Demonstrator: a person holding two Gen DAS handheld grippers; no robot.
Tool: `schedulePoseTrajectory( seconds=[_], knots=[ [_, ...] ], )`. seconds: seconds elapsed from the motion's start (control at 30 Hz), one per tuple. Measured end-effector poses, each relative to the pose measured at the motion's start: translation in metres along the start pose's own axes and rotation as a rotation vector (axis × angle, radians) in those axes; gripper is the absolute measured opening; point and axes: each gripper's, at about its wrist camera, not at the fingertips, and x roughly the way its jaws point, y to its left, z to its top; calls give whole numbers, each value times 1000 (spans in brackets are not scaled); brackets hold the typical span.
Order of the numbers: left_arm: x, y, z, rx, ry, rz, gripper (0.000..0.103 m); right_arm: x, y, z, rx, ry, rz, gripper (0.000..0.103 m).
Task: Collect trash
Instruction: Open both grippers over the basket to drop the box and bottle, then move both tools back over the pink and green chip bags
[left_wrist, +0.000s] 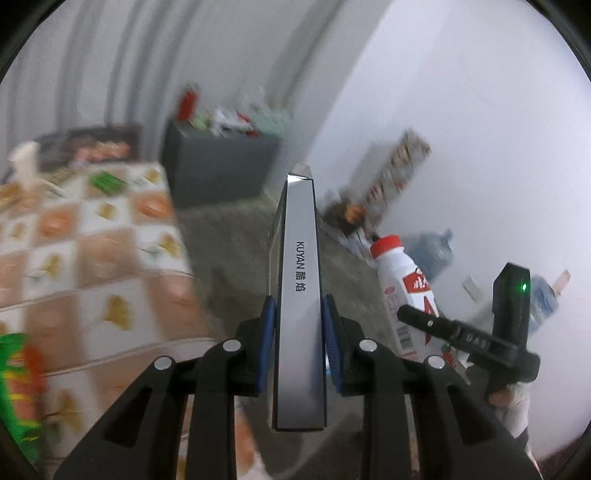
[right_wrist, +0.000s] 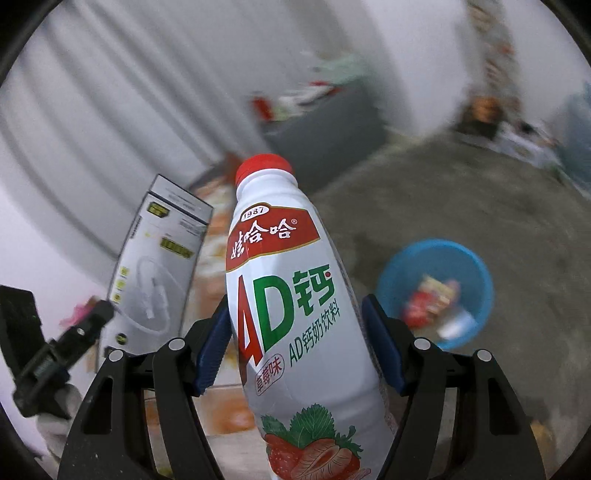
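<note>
The left tongs (left_wrist: 298, 343) are clenched on a flat grey carton (left_wrist: 300, 295); its narrow glossy side, with dark print, stands up between the blue pads (left_wrist: 269, 332). The right tongs (right_wrist: 295, 339) are grasping a white plastic bottle (right_wrist: 291, 295) with a red cap (right_wrist: 264, 168) and a strawberry label, the pads pressing its round body from both sides. Both things are carried in the air, just beside each other: in the left view the bottle is at the right of the carton, and in the right view the carton's broad printed face is at the left of the bottle.

Below them is a wide open stretch of grey, rough floor (right_wrist: 461, 192). A round blue plastic basin (right_wrist: 436, 291) stands on it with some colourful wrappers inside. Further away, against the pale wall (left_wrist: 461, 110), is a dark grey box-shaped bin (left_wrist: 221, 166), filled above its rim with mixed packaging. At the left a worktop (left_wrist: 92, 240) with a checked, leaf-patterned cloth reaches to its edge near the carton. Everything behind is blurred.
</note>
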Motion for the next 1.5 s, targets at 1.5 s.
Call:
schedulePoseTrajectory(
  seconds=[1.5],
  knots=[
    [98,-22,-11,117,206,-26,61,51,-81,-79,202,-119,-159,96]
  ],
)
